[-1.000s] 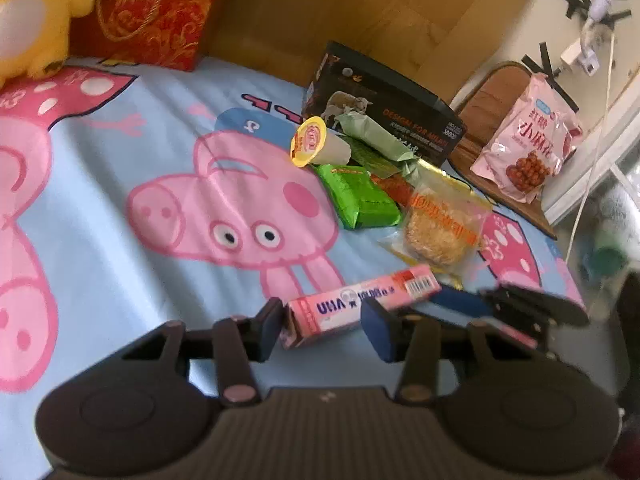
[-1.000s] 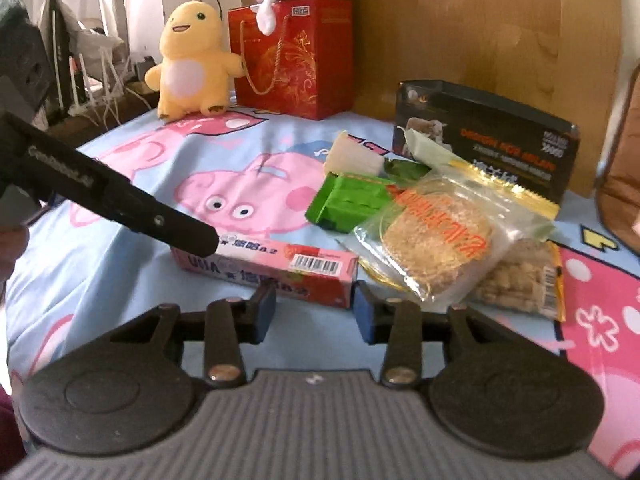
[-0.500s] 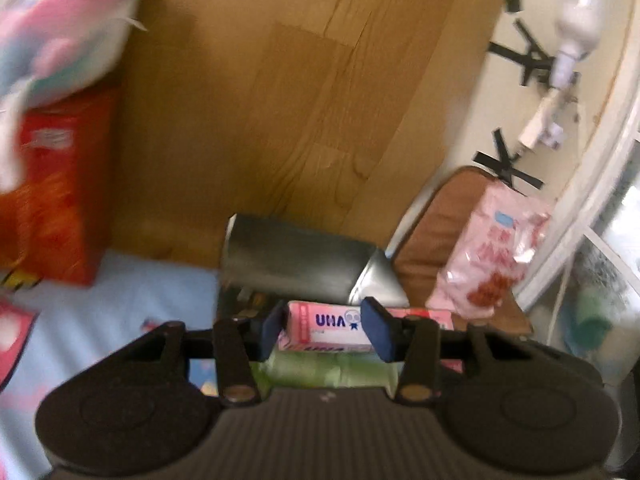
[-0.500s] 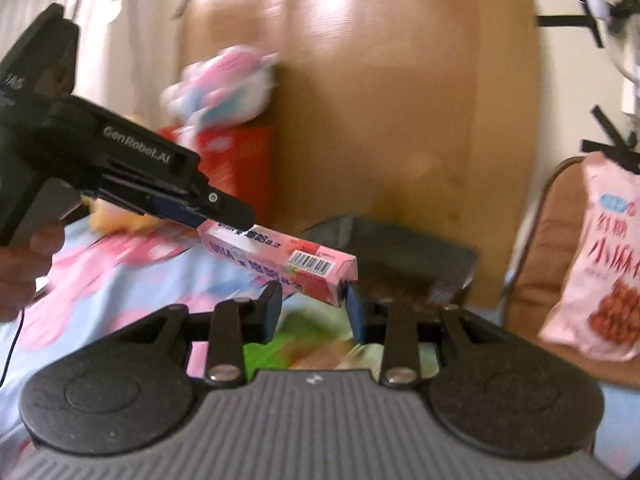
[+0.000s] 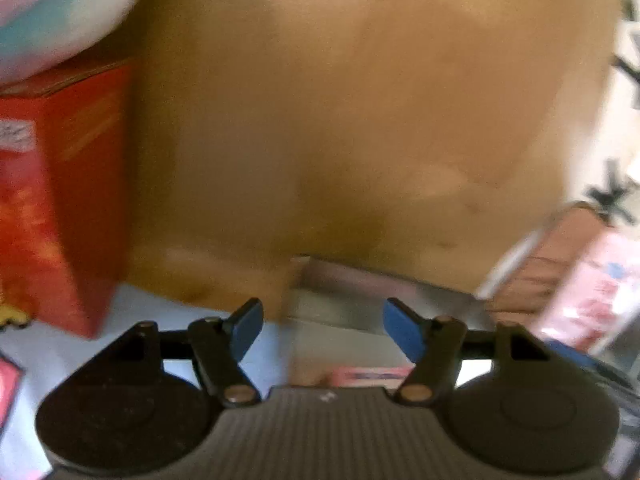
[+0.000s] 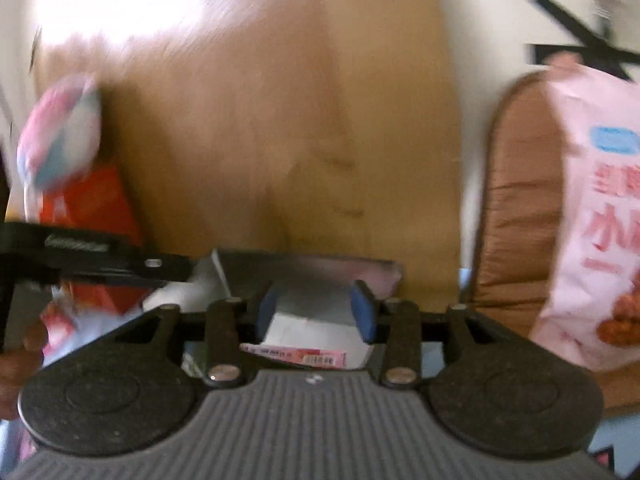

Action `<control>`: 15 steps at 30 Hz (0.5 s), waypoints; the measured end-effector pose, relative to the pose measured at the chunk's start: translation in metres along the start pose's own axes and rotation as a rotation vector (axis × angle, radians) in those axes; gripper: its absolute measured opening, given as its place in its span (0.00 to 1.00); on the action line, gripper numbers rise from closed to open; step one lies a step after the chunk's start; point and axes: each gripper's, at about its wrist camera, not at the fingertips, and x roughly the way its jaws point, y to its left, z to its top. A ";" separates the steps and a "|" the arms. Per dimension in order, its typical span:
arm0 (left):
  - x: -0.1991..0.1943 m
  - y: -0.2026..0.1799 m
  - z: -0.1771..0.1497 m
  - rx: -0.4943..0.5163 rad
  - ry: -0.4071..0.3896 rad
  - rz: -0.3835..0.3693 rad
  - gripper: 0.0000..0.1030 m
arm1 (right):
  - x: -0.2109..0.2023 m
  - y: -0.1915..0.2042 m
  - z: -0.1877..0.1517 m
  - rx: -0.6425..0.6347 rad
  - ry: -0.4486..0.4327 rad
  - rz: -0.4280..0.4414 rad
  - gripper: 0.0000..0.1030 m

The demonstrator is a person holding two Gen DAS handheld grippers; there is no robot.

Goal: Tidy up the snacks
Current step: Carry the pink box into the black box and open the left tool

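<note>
Two hand-held grippers, one pink snack box, one dark open box. Left hand-held gripper (image 5: pixel 322 328): jaws opening, nothing between them. The snack box (image 6: pixel 296 354) lies inside the dark box (image 6: pixel 308 308), just below the right hand-held gripper (image 6: pixel 316 312), whose jaws are opening, gripping nothing.

Warm daylight fills both views. In the right wrist view a blown-out white glare washes over the upper left of the wooden board (image 6: pixel 280 120), erasing its grain. Motion blur smears nearly everything far off: the red gift bag (image 5: pixel 60 184), the plush toy (image 5: pixel 60 12), and the pink snack bag (image 6: pixel 600 208), whose print is only partly legible. Near parts of each gripper body stay sharp. Fisheye distortion bends the edges of both frames. The open box (image 6: pixel 304 292) is softly shaded inside.
</note>
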 end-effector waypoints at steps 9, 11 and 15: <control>0.023 0.006 -0.029 -0.048 0.127 -0.057 0.46 | 0.011 -0.007 -0.037 -0.042 0.160 0.028 0.41; 0.015 -0.001 -0.031 -0.013 0.116 -0.034 0.49 | 0.019 -0.010 -0.036 -0.033 0.149 -0.004 0.38; -0.015 0.003 -0.037 0.001 0.032 -0.004 0.67 | 0.012 -0.012 -0.028 -0.011 0.116 0.007 0.40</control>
